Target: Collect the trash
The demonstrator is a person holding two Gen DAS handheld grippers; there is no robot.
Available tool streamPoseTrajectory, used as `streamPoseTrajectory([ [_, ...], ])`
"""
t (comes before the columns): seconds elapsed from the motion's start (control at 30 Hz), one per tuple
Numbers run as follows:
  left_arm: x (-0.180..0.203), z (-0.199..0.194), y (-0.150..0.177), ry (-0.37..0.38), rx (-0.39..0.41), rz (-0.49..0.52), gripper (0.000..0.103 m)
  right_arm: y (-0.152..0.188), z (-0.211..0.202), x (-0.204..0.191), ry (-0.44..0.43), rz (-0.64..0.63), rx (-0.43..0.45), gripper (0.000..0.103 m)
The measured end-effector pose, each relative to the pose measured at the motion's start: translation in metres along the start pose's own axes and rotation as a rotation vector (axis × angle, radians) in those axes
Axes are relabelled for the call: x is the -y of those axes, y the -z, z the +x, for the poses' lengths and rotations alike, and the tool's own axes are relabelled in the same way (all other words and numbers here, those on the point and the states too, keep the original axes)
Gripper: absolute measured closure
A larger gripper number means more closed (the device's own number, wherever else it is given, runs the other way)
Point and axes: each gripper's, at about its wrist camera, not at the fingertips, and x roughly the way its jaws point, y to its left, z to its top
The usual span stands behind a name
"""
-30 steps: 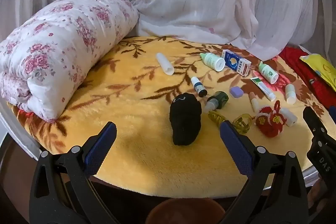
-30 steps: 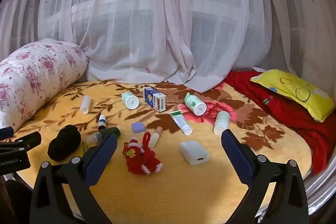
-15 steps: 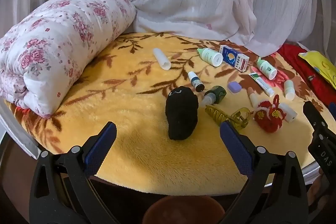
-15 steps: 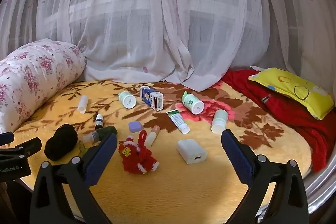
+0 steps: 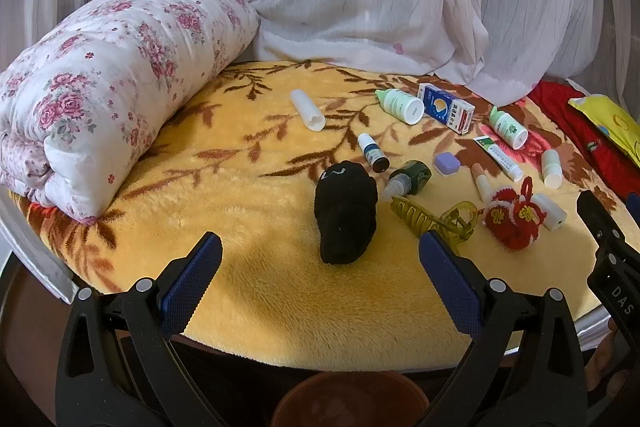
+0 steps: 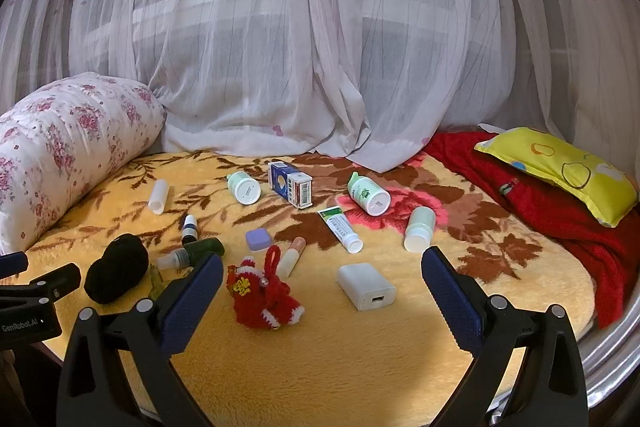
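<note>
Left claw (image 5: 320,281): hovering with its blue-padded fingers spread wide and gripping nothing, above the near edge of the bed.
Right claw (image 6: 320,293): likewise gaping wide and carrying nothing, hanging over the front of the yellow blanket (image 6: 340,359).
Black bundle (image 5: 346,213): lying on the blanket just ahead of the left claw, between its two fingers in the left wrist view.
Red knitted ornament (image 6: 264,297): sitting just beside the right claw's left finger.
White charger block (image 6: 366,286): resting between the right claw's fingers, a little farther in.
Scattered litter: a white tube (image 5: 307,109), two green-capped bottles (image 6: 244,187) (image 6: 368,194), a blue carton (image 6: 290,183), a toothpaste tube (image 6: 340,229), a lilac case (image 6: 259,239) and a dark green spray bottle (image 5: 408,177) lying spread across the blanket, apart from one another.
Amber hair clip (image 5: 434,219): lying between the black bundle and the ornament.
Floral quilt roll (image 5: 108,83): occupying the bed's left side.
Brown pot (image 5: 350,401): showing below the bed edge, under the left claw.
</note>
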Motion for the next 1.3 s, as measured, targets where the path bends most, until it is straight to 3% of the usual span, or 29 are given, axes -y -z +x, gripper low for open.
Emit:
streamPoseTrajectory([
  [1.3, 0.0016, 0.0006, 0.0001, -0.003, -0.003, 0.004, 0.007, 0.0030, 0.0032, 0.0014, 0.000, -0.002, -0.002, 0.005],
])
